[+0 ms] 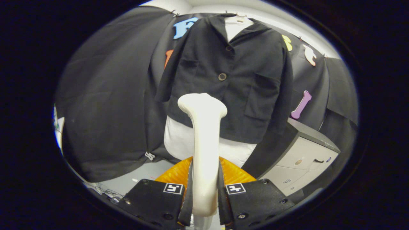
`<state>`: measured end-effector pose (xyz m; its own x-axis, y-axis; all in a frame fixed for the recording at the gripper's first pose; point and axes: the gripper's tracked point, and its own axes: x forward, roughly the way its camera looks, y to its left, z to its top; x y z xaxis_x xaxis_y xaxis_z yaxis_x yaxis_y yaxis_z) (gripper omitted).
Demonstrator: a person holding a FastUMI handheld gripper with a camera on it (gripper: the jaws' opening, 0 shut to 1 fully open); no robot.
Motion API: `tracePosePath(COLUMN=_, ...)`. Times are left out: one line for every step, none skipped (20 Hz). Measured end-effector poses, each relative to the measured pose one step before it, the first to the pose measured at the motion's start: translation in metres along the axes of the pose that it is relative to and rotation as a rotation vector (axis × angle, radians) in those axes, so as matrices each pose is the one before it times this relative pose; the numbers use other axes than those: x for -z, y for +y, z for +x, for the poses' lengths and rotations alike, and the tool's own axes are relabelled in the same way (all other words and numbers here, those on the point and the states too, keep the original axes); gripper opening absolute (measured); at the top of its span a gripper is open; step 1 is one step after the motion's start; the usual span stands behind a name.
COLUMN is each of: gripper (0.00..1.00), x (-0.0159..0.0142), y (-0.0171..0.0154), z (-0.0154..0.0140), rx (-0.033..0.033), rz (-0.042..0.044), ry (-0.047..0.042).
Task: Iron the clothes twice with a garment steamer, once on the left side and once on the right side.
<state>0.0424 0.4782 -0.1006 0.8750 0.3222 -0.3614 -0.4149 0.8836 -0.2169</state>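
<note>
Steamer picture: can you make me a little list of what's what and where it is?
tool: tool shut on the steamer, one finger pressing each side of its handle
steamer: white garment steamer, upright between the fingers, its wide head raised toward the jacket
jacket: dark buttoned jacket on a white dress form, beyond the steamer
contact: cannot tell whether the head touches the cloth
cabinet: pale drawer cabinet beside the dress form

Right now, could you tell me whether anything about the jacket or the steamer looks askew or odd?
Nothing stands out. The dark jacket hangs buttoned on its form, and the gripper is shut on the white steamer, head up before the jacket's hem.
</note>
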Motion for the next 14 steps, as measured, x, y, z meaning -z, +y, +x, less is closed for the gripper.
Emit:
tracePosePath(gripper=0.35, x=-0.00660, y=-0.01592, z=-0.01064, rx=-0.00276, rz=0.00736, ry=-0.01536)
tracePosePath(gripper=0.35, x=-0.00491, y=-0.01784, z=-0.00940, rx=-0.00108, rz=0.01141, ry=-0.01301)
tracePosePath(gripper=0.35, x=-0.00307, y=-0.01834, z=-0.00882, rx=0.00129, rz=0.01452, ry=-0.01098)
tracePosePath(gripper=0.35, x=-0.00516, y=-0.01905, z=-0.01099, rx=0.00508, rz=0.01645, ry=-0.01067)
tracePosePath(gripper=0.35, x=-0.00496, y=-0.01915, z=-0.01047, rx=0.00677, rz=0.01131, ry=-0.00976)
tracePosePath(gripper=0.35, x=-0.00541, y=-0.02025, z=-0.01016, rx=0.00946, rz=0.01007, ry=-0.01104)
tracePosePath(gripper=0.36, x=-0.00246, y=-0.01880, z=-0.00883, rx=0.01200, rz=0.00803, ry=-0.00382)
tracePosePath(gripper=0.35, x=-0.00196, y=-0.01993, z=-0.00919, rx=0.01079, rz=0.01207, ry=-0.00291)
tracePosePath(gripper=0.35, x=-0.00169, y=-0.01953, z=-0.00850, rx=0.01219, rz=0.01300, ry=-0.00234)
tracePosePath(gripper=0.35, x=0.00029, y=-0.01823, z=-0.00728, rx=0.01060, rz=0.00903, ry=0.00099)
tracePosePath(gripper=0.35, x=0.00082, y=-0.01706, z=-0.00724, rx=0.01045, rz=0.01134, ry=0.00270)
tracePosePath(gripper=0.35, x=0.00177, y=-0.01613, z=-0.00735, rx=0.00765, rz=0.00844, ry=0.00738)
tracePosePath(gripper=0.35, x=0.00170, y=-0.01866, z=-0.00910, rx=0.01137, rz=0.01542, ry=0.00459)
tracePosePath(gripper=0.35, x=-0.00004, y=-0.01678, z=-0.00814, rx=0.01391, rz=0.00995, ry=0.00599)
